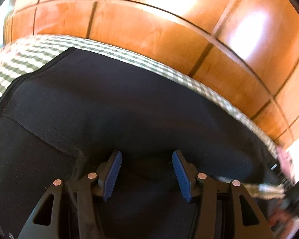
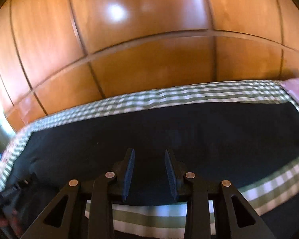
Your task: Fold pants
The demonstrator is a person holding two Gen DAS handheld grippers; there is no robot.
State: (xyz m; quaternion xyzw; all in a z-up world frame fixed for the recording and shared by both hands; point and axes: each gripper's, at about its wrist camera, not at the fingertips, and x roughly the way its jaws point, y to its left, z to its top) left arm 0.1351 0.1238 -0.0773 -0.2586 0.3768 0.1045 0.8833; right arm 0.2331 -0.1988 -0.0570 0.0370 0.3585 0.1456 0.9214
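The pants (image 1: 119, 103) are dark navy, soft and matte like fleece, spread flat over a green-and-white checked cloth (image 1: 29, 57), with glossy wooden panels (image 1: 149, 29) beyond at 12 o'clock. The left gripper (image 1: 147, 155) has its ribbed blue fingers (image 1: 114, 171) well apart over the fabric, holding nothing. The right gripper (image 2: 149, 153) stands partly open, empty, above the pants' 6 o'clock edge

I can't read any text, label or number in either view. The pink item (image 2: 298, 91) at far right carries a dark mark, too blurred for me.
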